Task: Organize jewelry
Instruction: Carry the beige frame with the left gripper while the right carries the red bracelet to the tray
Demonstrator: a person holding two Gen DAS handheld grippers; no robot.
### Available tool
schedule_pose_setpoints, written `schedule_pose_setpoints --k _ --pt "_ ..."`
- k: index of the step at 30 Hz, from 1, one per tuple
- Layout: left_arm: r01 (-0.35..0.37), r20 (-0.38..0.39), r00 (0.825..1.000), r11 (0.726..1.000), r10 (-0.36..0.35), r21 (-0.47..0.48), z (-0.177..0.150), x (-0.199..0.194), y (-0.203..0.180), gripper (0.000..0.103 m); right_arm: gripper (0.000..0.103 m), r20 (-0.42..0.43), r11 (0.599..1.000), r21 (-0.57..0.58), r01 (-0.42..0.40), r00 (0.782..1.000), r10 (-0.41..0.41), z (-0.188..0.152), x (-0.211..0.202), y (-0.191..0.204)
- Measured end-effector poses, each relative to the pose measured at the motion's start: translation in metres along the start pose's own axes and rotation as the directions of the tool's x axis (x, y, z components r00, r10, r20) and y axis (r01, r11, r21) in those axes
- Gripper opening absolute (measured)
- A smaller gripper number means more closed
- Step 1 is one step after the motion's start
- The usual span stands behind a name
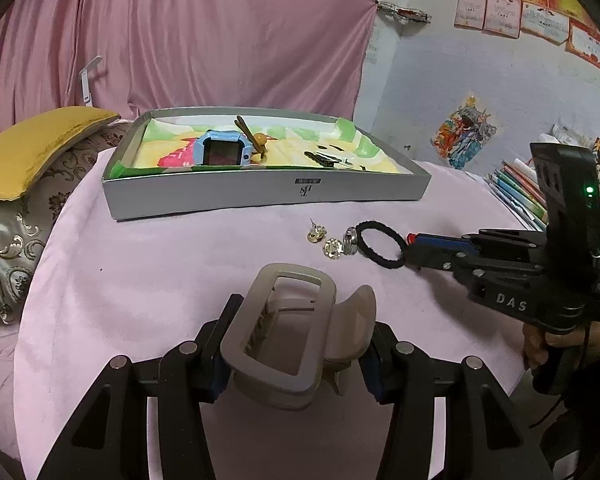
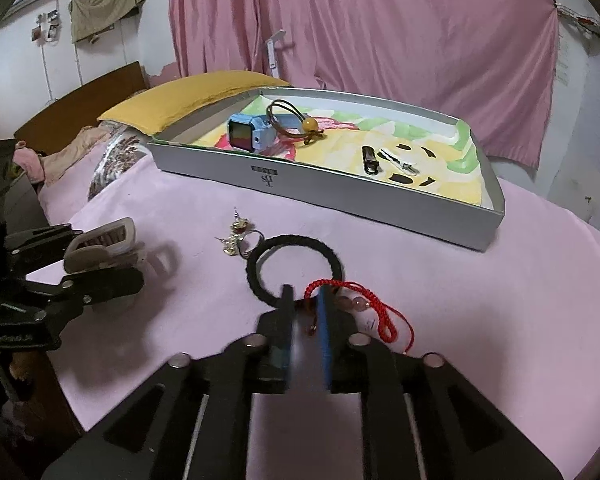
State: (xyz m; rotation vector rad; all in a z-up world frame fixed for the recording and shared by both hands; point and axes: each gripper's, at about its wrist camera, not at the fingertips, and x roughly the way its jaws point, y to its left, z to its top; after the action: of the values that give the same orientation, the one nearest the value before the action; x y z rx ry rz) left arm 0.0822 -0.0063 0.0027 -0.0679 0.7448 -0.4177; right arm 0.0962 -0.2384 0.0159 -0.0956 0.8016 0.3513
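My left gripper (image 1: 296,336) is shut on a beige hair claw clip (image 1: 288,336), held just above the pink cloth; it also shows in the right wrist view (image 2: 100,246). My right gripper (image 2: 304,300) is low on the cloth, its jaws narrowed around the near edge of a black hair tie (image 2: 294,266) and a red cord bracelet (image 2: 360,304). A silver ring (image 2: 252,240) and two gold earrings (image 2: 236,236) lie beside the tie. The grey tray (image 2: 340,196) holds a blue watch (image 2: 248,134), a brown bead tie (image 2: 300,122) and hair clips (image 2: 384,160).
A yellow pillow (image 1: 40,140) and patterned bedding (image 1: 8,240) lie left of the cloth. A pink curtain (image 1: 220,32) hangs behind the tray. Books (image 1: 520,192) are stacked at the right.
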Motion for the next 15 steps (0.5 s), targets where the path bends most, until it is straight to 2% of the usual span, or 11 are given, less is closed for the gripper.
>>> schedule_pose_setpoints --k 2,8,9,11,15 --pt "0.005 0.001 1.000 1.000 -0.005 -0.001 0.0008 0.0011 0.0001 0.049 0.020 -0.003 1.000 -0.003 0.008 1.000 -0.008 0.0008 0.0012 0.0013" --pt "0.018 -0.001 1.000 1.000 -0.018 -0.001 0.0041 0.0052 -0.0012 0.049 0.020 -0.005 1.000 -0.012 0.028 1.000 -0.028 0.0040 0.0043 0.0021" --pt "0.019 -0.001 1.000 1.000 -0.019 0.000 0.0043 0.0056 -0.0016 0.049 0.019 -0.005 0.999 -0.015 0.029 1.000 -0.029 0.0039 0.0044 0.0021" --pt "0.021 0.000 1.000 1.000 -0.021 0.002 0.0053 0.0061 -0.0025 0.049 0.010 -0.007 0.999 -0.018 0.035 0.999 -0.035 0.0039 0.0048 0.0015" --pt "0.025 0.006 1.000 1.000 -0.025 0.009 0.0077 0.0062 -0.0056 0.049 0.006 -0.003 1.000 -0.010 0.016 1.000 -0.016 0.0021 0.0040 -0.0024"
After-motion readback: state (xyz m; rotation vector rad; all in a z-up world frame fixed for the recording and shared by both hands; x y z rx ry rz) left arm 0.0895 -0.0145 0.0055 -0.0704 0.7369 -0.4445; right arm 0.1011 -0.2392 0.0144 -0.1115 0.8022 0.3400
